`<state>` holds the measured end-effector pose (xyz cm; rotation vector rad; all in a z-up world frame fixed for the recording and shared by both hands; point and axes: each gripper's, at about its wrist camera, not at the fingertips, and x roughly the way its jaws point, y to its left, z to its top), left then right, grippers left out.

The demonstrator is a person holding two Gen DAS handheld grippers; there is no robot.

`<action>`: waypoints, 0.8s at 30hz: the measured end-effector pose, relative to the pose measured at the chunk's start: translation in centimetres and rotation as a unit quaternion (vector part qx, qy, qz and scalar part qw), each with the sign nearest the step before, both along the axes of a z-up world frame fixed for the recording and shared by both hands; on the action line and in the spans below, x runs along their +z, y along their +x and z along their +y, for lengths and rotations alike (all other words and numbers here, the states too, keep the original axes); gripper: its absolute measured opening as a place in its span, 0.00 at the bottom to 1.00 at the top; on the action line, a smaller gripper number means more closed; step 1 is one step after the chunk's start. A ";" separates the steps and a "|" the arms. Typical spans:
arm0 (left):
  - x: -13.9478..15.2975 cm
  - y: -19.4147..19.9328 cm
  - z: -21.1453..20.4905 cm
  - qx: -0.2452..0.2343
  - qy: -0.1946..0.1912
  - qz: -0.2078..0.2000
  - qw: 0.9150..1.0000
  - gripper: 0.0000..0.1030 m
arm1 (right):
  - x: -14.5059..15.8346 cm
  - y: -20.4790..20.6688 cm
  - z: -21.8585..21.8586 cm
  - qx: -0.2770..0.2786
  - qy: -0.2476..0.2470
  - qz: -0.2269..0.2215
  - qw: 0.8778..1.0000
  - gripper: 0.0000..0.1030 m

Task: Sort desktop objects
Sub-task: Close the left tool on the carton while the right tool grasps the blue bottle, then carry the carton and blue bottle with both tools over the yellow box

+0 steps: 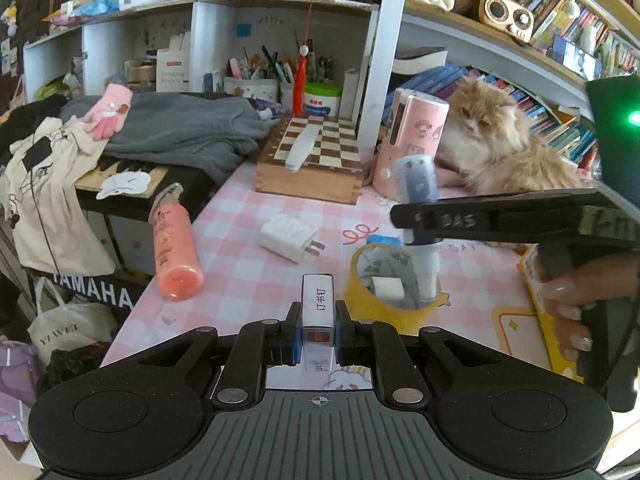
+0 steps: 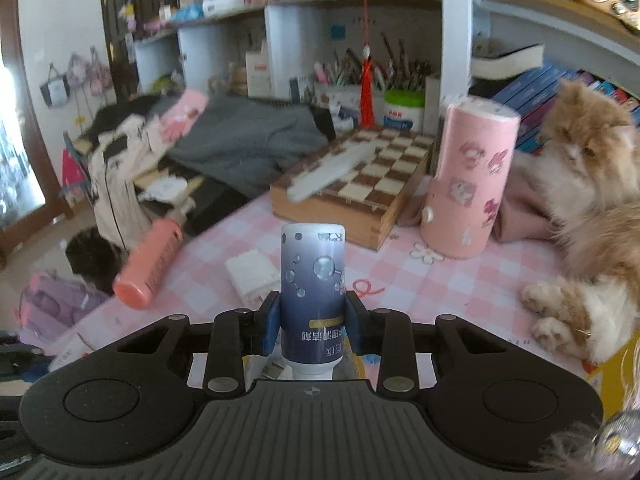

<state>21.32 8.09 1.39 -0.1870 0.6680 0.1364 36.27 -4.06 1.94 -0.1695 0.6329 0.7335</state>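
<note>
Black-framed left gripper (image 1: 318,334), angled down over the pink-checked desk (image 1: 240,216), is clamped tight on a small white staple box (image 1: 318,312). Right gripper (image 2: 312,320), also angled down, clasps a blue bottle (image 2: 313,280) above the yellow tape roll (image 1: 384,280); a hand (image 1: 576,300) grips its handle.

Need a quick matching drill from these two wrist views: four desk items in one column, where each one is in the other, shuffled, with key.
Items
1. staple box
2. blue bottle
3. pink spray bottle
4. white strip

Places
A. lying on the chessboard box
B. clamped in the right gripper
C. lying on its side at the desk's left edge
D. clamped in the left gripper

Pairs: 1-D, 2-B, 3-C, 4-A
</note>
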 end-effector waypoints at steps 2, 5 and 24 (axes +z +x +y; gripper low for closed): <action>0.3 -0.3 -0.2 -0.003 0.000 -0.007 1.000 0.13 | 0.8 -0.5 -0.8 -0.009 0.012 -0.005 1.000 0.29; 0.7 -0.7 -0.5 -0.008 0.000 -0.017 1.000 0.13 | 1.7 -1.3 -2.0 -0.022 0.026 -0.011 0.999 0.29; 2.4 -3.3 -1.8 -0.057 -0.017 -0.051 0.997 0.13 | 2.9 -7.7 -7.0 -0.075 0.018 0.001 0.997 0.29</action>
